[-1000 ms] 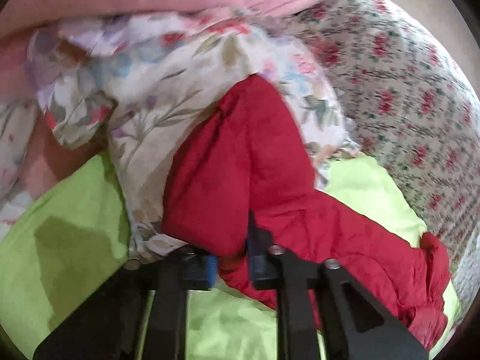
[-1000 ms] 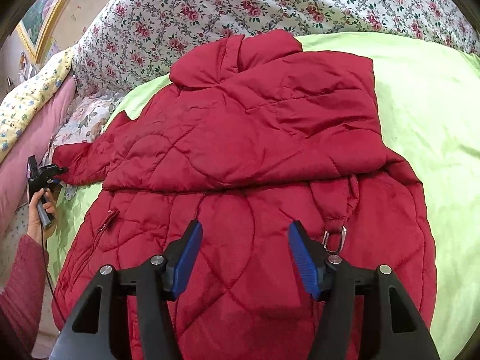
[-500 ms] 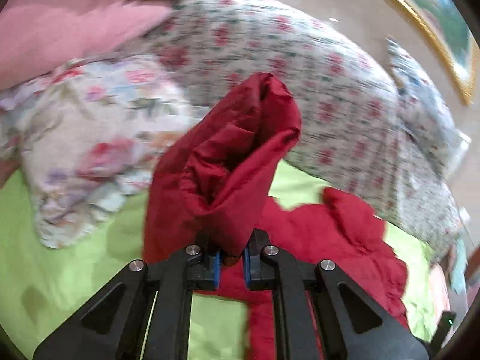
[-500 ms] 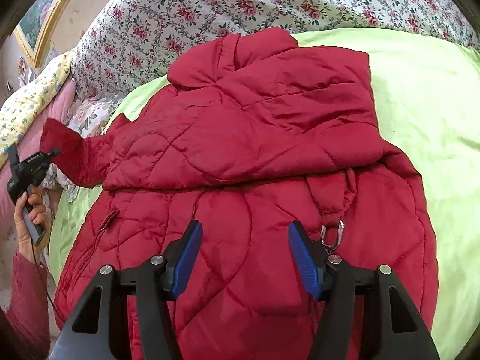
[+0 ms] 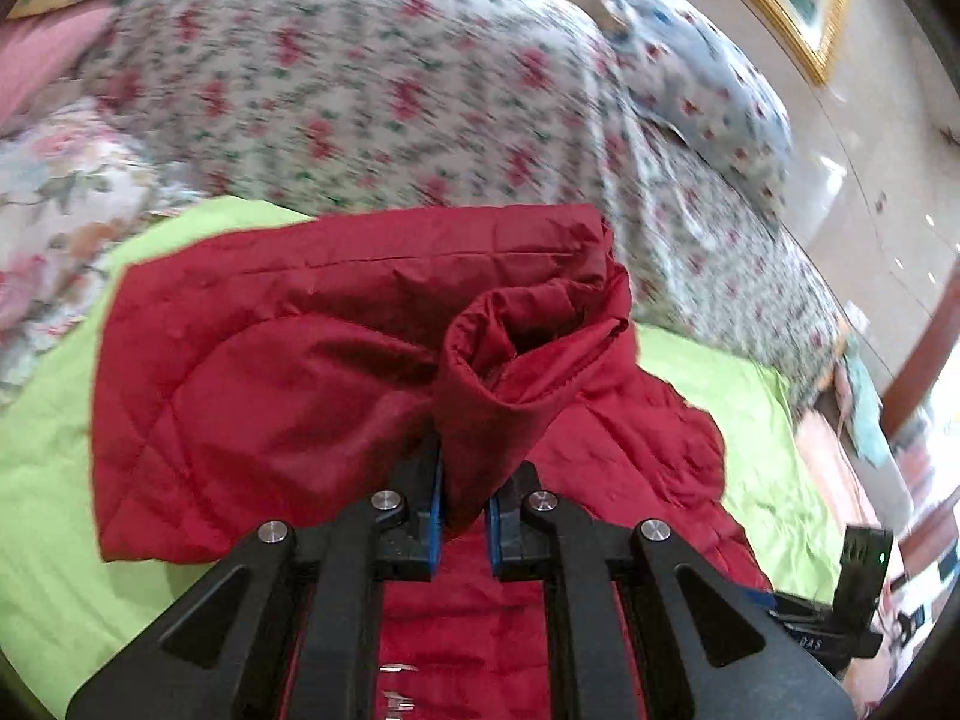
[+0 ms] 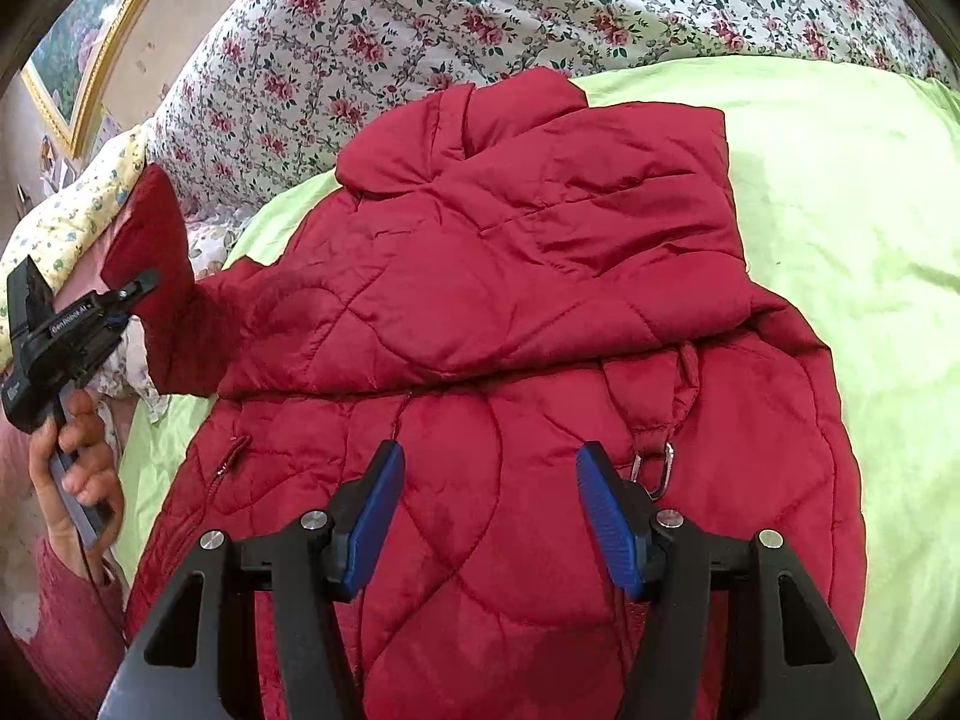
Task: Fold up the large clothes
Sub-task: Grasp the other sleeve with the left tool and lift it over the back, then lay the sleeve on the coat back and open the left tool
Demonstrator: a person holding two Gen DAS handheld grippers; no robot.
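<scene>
Red quilted jacket [image 6: 510,312] lies spread on the green bedsheet [image 6: 840,210], collar toward the floral quilt [image 6: 480,12] at the head of the bed. Its right-hand edge leaves a broad strip of bare sheet; its left edge runs close to the bed's side, where pillows crowd in.

Left gripper [image 5: 467,510]: jaws clenched on the sleeve cuff [image 5: 510,372], which is lifted off the bed, its round opening facing the camera. Right gripper [image 6: 489,510]: jaws released and wide apart, hovering over the lower body of the jacket; whether the tips touch the fabric cannot be told from this angle.

Right wrist view only: the whole jacket outline, the metal clip [image 6: 651,471] on a strap just beside the right finger, and the left hand [image 6: 72,456] holding its tool at the far left with the raised sleeve [image 6: 162,276] above it. Left wrist view only: the cuff interior, and part of the other tool low at the right edge; background is motion-blurred.

Surroundings: floral pillow [image 5: 54,204] at the left bed edge, just beside the sleeve; blue-patterned pillow [image 5: 696,84] and a gilt picture frame [image 5: 798,18] on the wall beyond the quilt.
</scene>
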